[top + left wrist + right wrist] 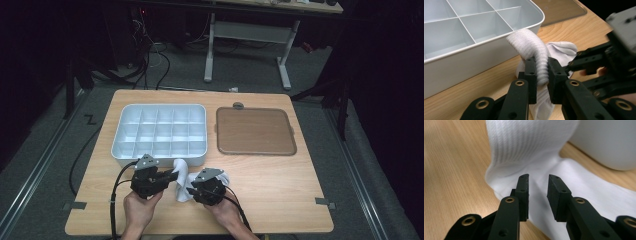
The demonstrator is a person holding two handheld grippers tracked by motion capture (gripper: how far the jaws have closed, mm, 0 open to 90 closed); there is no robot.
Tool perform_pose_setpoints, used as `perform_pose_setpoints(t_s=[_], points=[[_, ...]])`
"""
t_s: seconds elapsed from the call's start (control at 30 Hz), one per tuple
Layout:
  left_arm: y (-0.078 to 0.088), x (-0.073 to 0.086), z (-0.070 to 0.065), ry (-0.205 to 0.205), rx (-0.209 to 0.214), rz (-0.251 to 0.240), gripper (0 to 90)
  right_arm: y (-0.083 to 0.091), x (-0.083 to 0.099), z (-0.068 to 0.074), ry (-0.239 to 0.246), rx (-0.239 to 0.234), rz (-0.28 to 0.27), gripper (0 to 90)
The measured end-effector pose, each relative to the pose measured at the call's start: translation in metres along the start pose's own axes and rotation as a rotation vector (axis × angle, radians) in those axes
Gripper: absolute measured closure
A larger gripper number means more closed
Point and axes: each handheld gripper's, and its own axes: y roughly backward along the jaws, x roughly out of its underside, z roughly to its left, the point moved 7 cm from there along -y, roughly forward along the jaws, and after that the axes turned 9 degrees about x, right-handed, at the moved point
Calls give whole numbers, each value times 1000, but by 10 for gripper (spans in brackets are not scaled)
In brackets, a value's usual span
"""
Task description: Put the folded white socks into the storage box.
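Observation:
A white sock [183, 176] lies on the wooden table just in front of the white divided tray [160, 160]. My left gripper [175, 176] is shut on the sock's ribbed cuff [534, 47], which arches up over its jaws [541, 62] beside the tray wall [474, 57]. My right gripper [192, 190] faces it from the right, at the other part of the sock. In the right gripper view its jaws [538, 178] stand open with a narrow gap, and the flat sock fabric [531, 145] lies just beyond and under them, not pinched.
The tray has several empty compartments. A brown flat lid [255, 131] lies to the tray's right. Both hands come in at the table's near edge. A desk frame and cables stand on the floor beyond the table.

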Motion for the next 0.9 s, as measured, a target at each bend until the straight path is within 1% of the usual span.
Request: perform_pose_setpoints(t_s=[0.03, 0.1, 0.17, 0.23, 0.27, 0.3, 0.33, 0.47, 0.5, 0.53, 0.57, 0.6, 0.67, 0.73, 0.9], points=[[0, 0, 0, 0, 0, 0, 803, 0, 0, 0, 0, 0, 0, 717], [0, 0, 0, -3, -3, 3, 802, 9, 1, -6, -4, 19, -13, 716], [0, 1, 1, -4, -6, 5, 803, 17, 3, -14, -6, 52, -22, 716], [0, 1, 1, -9, -8, 8, 803, 26, 6, -26, -18, 88, -30, 715], [-1, 1, 1, -10, -8, 9, 802, 30, 8, -31, -32, 100, -30, 715], [-1, 1, 0, -7, -7, 8, 803, 34, 12, -42, -50, 125, -29, 715], [-2, 2, 0, -4, -7, 5, 803, 34, 12, -42, -50, 125, -29, 715], [-4, 4, -2, -12, -7, 14, 803, 43, 21, -62, -93, 173, -24, 714], [-4, 4, -2, -18, -8, 19, 803, 44, 23, -67, -98, 183, -23, 713], [-4, 4, -2, -18, -8, 19, 802, 45, 26, -73, -116, 193, -21, 711], [-5, 4, -3, -17, -7, 20, 802, 45, 28, -77, -122, 201, -17, 709], [-5, 4, -3, -17, -6, 20, 802, 45, 28, -77, -122, 201, -17, 709], [-6, 5, -4, -24, -7, 25, 802, 42, 33, -84, -145, 213, -6, 704], [-7, 5, -5, -23, -8, 25, 802, 41, 33, -85, -147, 214, -6, 704], [-10, 7, -6, -25, -4, 32, 802, 35, 40, -90, -166, 215, 23, 704]])
